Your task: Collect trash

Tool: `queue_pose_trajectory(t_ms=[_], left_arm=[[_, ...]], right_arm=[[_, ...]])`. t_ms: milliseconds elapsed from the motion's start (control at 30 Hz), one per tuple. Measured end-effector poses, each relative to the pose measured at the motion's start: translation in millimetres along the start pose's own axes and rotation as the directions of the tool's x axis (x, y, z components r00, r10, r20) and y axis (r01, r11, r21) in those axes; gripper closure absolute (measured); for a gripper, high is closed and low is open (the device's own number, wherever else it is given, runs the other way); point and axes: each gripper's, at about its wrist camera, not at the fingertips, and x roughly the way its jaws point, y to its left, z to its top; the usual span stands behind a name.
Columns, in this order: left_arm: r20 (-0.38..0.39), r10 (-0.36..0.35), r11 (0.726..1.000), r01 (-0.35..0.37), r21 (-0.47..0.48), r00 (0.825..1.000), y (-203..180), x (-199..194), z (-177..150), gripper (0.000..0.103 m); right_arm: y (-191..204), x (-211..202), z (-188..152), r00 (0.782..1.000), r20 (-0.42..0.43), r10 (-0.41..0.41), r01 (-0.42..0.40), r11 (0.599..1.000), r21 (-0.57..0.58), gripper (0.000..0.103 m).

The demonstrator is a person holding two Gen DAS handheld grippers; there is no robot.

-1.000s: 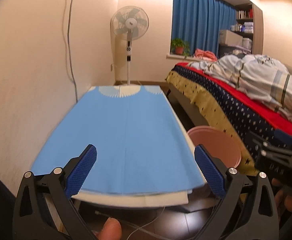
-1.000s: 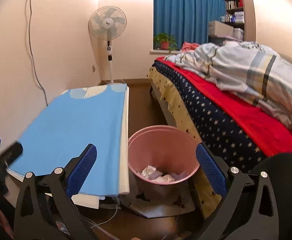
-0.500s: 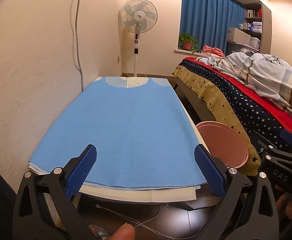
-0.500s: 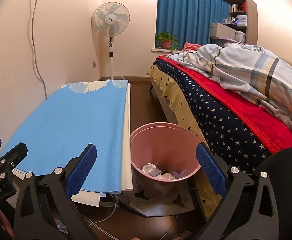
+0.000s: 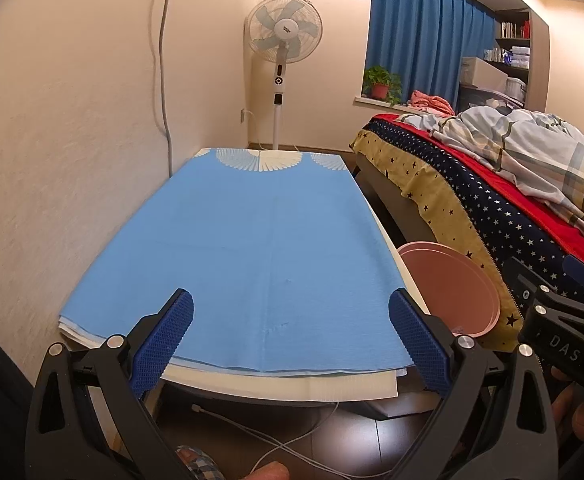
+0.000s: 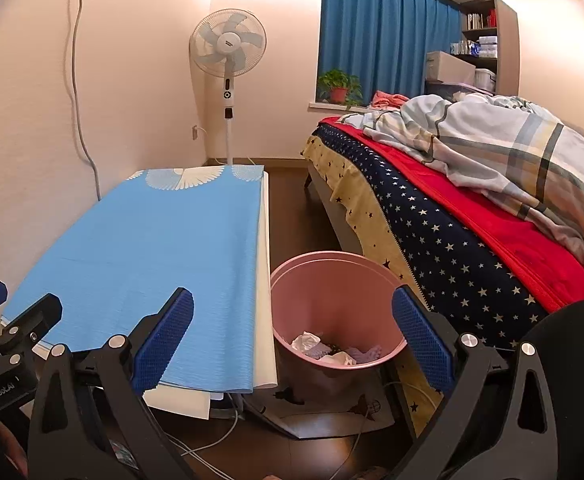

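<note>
A pink bin (image 6: 333, 312) stands on the floor between the low table and the bed; crumpled paper and tissue trash (image 6: 333, 351) lies at its bottom. The bin's rim also shows in the left wrist view (image 5: 447, 292). My left gripper (image 5: 291, 338) is open and empty, held above the near end of the blue cloth (image 5: 252, 256) on the table. My right gripper (image 6: 292, 340) is open and empty, above and in front of the bin. No loose trash shows on the table.
A bed (image 6: 471, 216) with a starred cover and rumpled quilt fills the right. A standing fan (image 6: 228, 72) is at the far wall. White cables (image 5: 276, 436) lie on the dark floor under the table's near edge. A flat cardboard piece (image 6: 331, 412) lies under the bin.
Both grippers have risen and tilted a little, so the table and bin sit lower in view. Both stay open and empty.
</note>
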Motion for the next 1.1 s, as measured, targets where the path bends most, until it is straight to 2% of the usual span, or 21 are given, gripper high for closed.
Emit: queue_pose_trajectory(t_ms=[1100], left_arm=[[0.000,-0.001,1.000,0.001,-0.007,1.000,0.9,0.0,-1.2,0.008]], right_arm=[[5.1,-2.9,1.0,1.000,0.011,-0.001,0.001,1.000,-0.008,0.005]])
